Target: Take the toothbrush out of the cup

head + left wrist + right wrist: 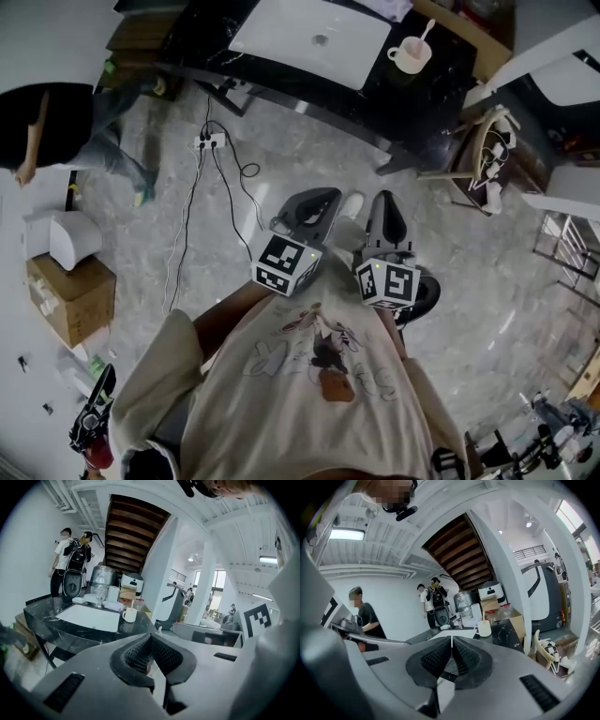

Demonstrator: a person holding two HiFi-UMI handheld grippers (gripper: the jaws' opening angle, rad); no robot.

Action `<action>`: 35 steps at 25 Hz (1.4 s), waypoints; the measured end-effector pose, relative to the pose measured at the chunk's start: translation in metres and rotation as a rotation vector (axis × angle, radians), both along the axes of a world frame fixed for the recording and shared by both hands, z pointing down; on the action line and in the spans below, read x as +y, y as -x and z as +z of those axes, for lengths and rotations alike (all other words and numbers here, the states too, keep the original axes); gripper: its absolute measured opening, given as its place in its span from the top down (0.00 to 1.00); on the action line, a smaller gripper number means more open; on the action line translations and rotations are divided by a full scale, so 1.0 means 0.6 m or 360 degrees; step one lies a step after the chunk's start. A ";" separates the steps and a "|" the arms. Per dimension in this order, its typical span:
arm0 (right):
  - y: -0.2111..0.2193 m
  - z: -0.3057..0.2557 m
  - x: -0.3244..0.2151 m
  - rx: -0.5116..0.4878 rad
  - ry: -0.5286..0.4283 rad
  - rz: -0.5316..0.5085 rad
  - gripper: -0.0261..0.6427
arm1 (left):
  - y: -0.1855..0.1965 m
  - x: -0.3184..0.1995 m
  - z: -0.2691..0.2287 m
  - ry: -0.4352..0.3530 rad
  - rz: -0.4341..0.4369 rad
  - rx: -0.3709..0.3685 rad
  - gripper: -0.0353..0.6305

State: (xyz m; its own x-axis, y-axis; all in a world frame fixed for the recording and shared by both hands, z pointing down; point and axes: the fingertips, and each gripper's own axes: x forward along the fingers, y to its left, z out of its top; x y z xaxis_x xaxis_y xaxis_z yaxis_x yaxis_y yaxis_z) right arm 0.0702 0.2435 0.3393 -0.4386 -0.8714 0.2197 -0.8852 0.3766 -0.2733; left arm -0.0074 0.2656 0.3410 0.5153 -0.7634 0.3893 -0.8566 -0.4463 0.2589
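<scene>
Grey marbled floor fills the head view, with a person in a dark top at the far left and a cardboard box below them. Further right, a white power strip lies on the floor with black cables trailing from it. Along the top runs a dark, veined surface carrying a white rectangular mat. Lower down, in front of the wearer's pale printed shirt, the left hand-held gripper points toward that surface; its own view shows its ribbed pads pressed together at the tips with nothing between them. Just beside it, the right hand-held gripper points the same way, its jaws likewise closed tip to tip and empty. Both are well apart from the surface. Toward the surface's right end, just right of the mat, stands a pale handled cup, and the toothbrush stands in it, leaning up and to the right over the rim.
</scene>
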 end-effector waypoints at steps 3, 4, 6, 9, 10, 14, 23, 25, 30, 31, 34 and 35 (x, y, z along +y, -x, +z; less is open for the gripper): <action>-0.036 -0.007 -0.058 -0.0024 -0.0012 -0.0017 0.93 | -0.035 -0.057 -0.008 -0.0015 -0.0023 -0.0019 0.92; -0.047 -0.009 -0.078 -0.0031 -0.0016 -0.0023 0.93 | -0.047 -0.073 -0.007 -0.0011 -0.0028 -0.0028 0.93; -0.066 -0.011 -0.115 -0.0046 -0.0029 -0.0035 0.93 | -0.067 -0.103 -0.002 -0.0003 -0.0036 -0.0047 0.93; -0.082 -0.010 -0.156 -0.0057 -0.0046 -0.0062 0.93 | -0.086 -0.143 -0.002 -0.0024 -0.0052 -0.0052 0.93; -0.084 -0.009 -0.166 -0.0056 -0.0047 -0.0073 0.93 | -0.089 -0.154 -0.003 -0.0032 -0.0064 -0.0049 0.93; -0.084 -0.007 -0.192 -0.0064 -0.0043 -0.0105 0.93 | -0.086 -0.183 -0.005 -0.0045 -0.0109 -0.0052 0.93; -0.057 0.010 -0.254 -0.0025 0.0009 -0.0129 0.93 | -0.071 -0.249 0.010 0.0023 -0.0074 -0.0024 0.93; -0.052 0.008 -0.279 -0.0019 0.0010 -0.0095 0.93 | -0.066 -0.276 0.011 0.0031 -0.0040 -0.0015 0.93; -0.030 -0.007 -0.340 -0.0004 -0.0007 -0.0035 0.93 | -0.047 -0.348 -0.003 0.0003 0.0042 0.0009 0.92; -0.021 -0.009 -0.350 -0.0007 -0.0006 -0.0036 0.93 | -0.041 -0.362 -0.007 -0.0001 0.0057 0.0016 0.93; 0.000 -0.009 -0.381 0.0000 0.0000 -0.0021 0.93 | -0.023 -0.402 -0.015 -0.0006 0.0111 0.0049 0.93; 0.005 -0.009 -0.393 0.0004 -0.0005 -0.0006 0.93 | -0.018 -0.416 -0.015 -0.0004 0.0132 0.0058 0.93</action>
State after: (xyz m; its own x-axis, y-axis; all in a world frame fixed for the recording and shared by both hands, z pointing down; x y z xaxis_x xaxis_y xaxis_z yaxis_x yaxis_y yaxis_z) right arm 0.0673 0.0079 0.3340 -0.4414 -0.8703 0.2184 -0.8844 0.3808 -0.2697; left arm 0.0034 0.0160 0.3323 0.5906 -0.7186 0.3672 -0.8068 -0.5159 0.2879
